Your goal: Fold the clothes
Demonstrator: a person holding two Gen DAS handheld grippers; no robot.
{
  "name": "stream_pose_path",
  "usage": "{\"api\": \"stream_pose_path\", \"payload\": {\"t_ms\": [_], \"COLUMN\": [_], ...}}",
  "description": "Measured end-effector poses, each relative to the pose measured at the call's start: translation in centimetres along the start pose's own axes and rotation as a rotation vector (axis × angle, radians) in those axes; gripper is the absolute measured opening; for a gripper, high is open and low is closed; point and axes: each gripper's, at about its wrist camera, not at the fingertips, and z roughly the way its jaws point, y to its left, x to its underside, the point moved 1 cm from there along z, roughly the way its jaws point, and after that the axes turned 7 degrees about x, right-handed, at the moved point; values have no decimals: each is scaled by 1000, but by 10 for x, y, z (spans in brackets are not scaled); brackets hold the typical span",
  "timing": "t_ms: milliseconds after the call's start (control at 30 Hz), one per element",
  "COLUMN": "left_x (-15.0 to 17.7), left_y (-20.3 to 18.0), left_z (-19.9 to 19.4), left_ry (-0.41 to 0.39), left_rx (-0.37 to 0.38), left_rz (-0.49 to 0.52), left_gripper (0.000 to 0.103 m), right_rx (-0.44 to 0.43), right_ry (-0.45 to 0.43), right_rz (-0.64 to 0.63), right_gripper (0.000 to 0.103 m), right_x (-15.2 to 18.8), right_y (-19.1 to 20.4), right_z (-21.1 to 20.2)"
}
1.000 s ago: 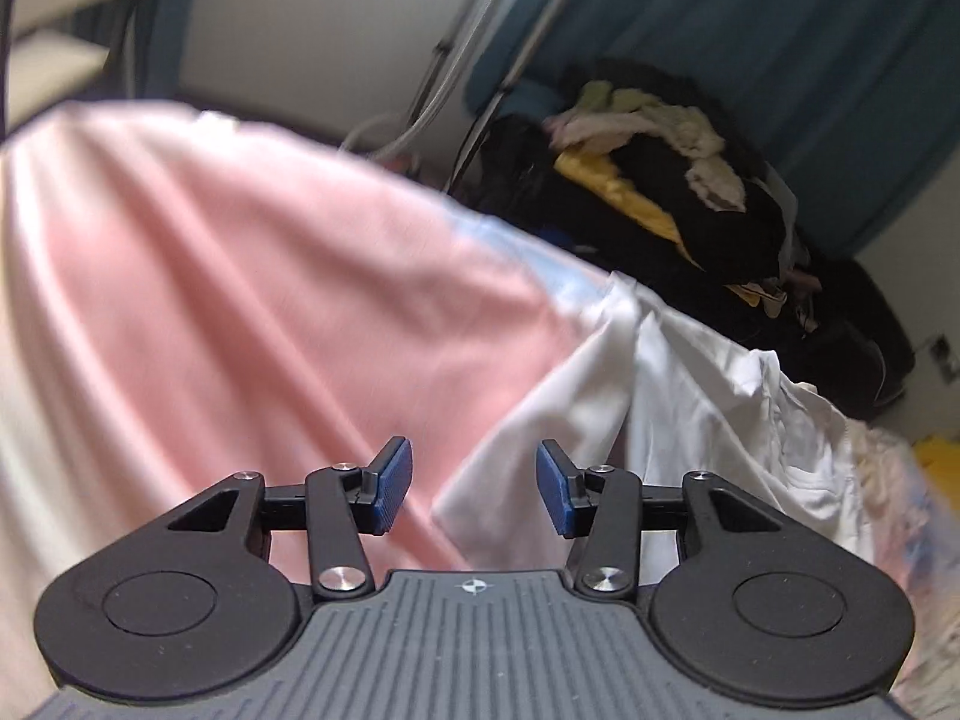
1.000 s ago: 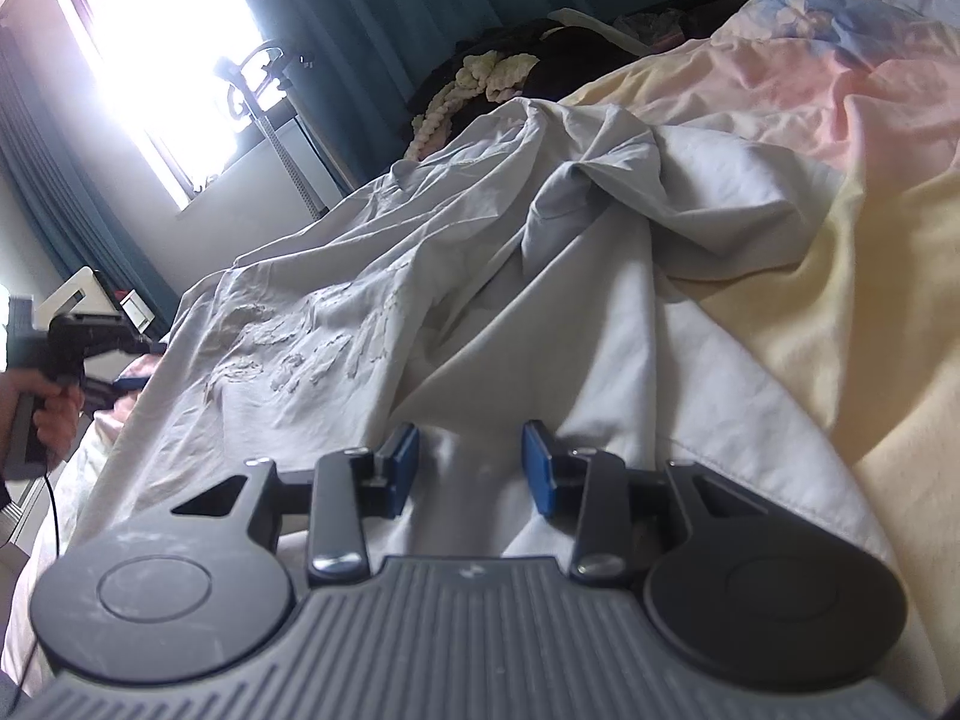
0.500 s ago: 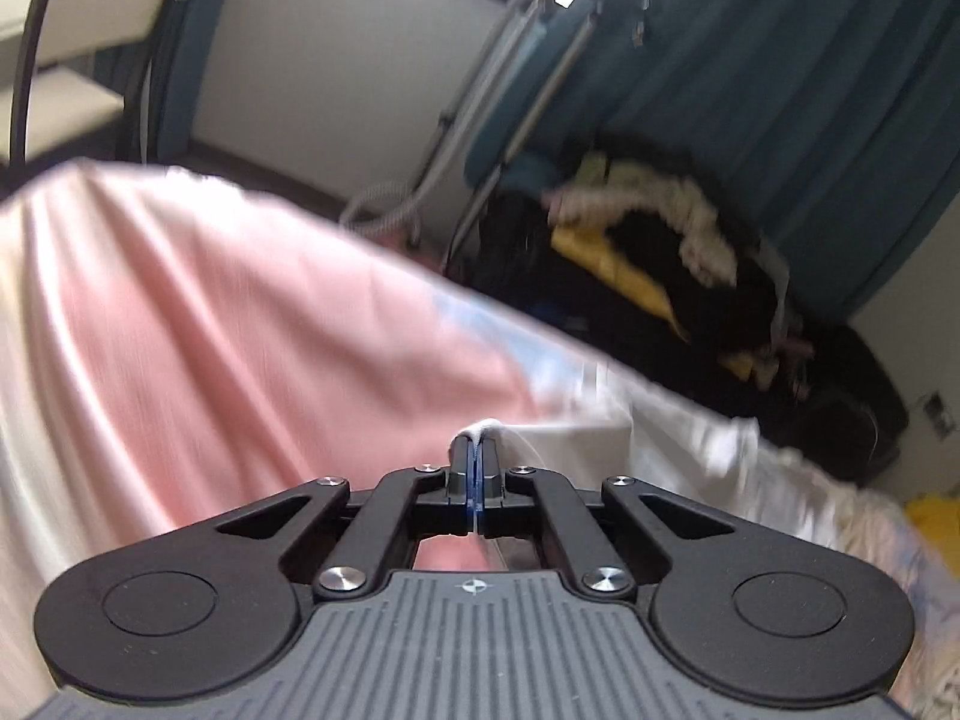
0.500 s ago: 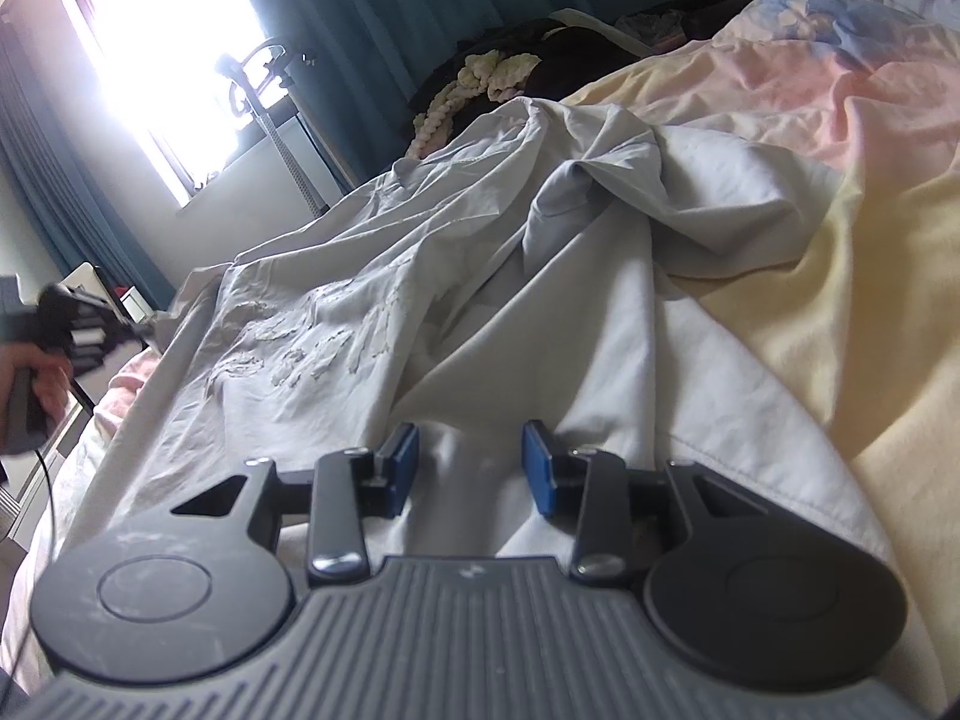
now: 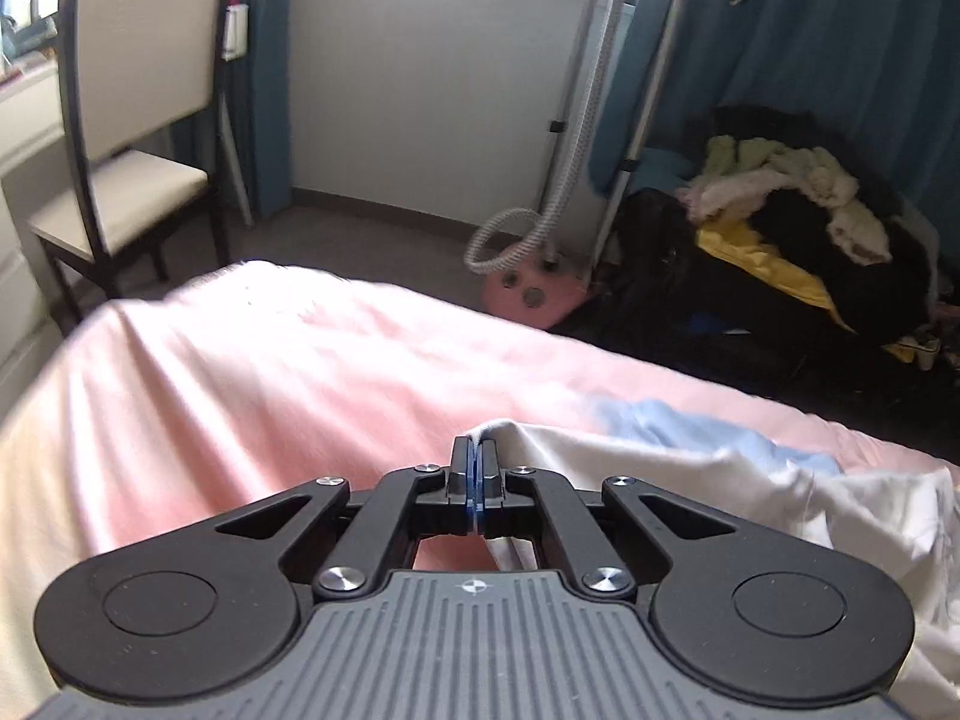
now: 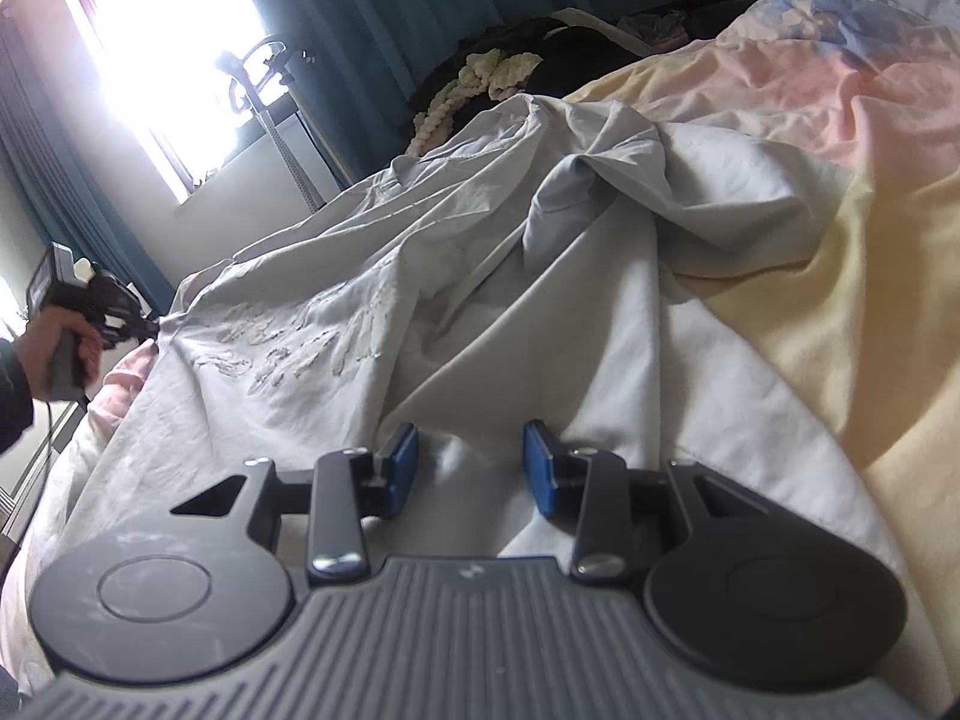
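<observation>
A white shirt (image 6: pixel 456 300) with pale embroidery lies crumpled on a bed with a pink, yellow and blue sheet (image 6: pixel 840 138). My left gripper (image 5: pixel 474 456) is shut on a corner of the white shirt (image 5: pixel 660 468) and holds it over the pink sheet (image 5: pixel 270 372). In the right wrist view the left gripper (image 6: pixel 150 330) shows far left, pinching the shirt's edge. My right gripper (image 6: pixel 470 456) is open, its blue pads resting on the shirt's near part, with cloth between the jaws.
A chair (image 5: pixel 120 138) stands at the left by a desk. A garment steamer (image 5: pixel 540 276) with a hose stands by the wall. A pile of dark, yellow and cream clothes (image 5: pixel 798 240) lies before teal curtains (image 5: pixel 840 48). A bright window (image 6: pixel 174 60) is behind.
My left gripper closed on the shirt's corner, then lifted and pulled it back; its view has tilted up to show the room. My right gripper has stayed open and still.
</observation>
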Motion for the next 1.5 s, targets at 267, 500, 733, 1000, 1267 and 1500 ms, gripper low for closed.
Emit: {"api": "stream_pose_path", "payload": {"t_ms": [267,500,733,1000,1267,1500], "left_x": [19,56,70,76,73,38], "left_y": [31,41,27,24,3,13], "left_z": [-31,-43,-21,-16,-18,-50], "left_ry": [-43,6,24,-22,26,134], "left_rx": [173,284,350,375,239,197], "left_rz": [-145,-226,-266,-287,-127,-51], "left_gripper": [8,8,29,43,4,4], "right_rx": [-4,-5,-6,-16,-14,-14], "right_ry": [2,7,9,9,10,11], "right_rz": [10,24,22,26,23,23], "right_gripper": [41,41,41,43,43,43], "right_x": [0,0,0,1,0,0], "right_y": [-1,0,-1,-1,-1,0], "right_z": [-2,-5,-5,-4,-4,-5]}}
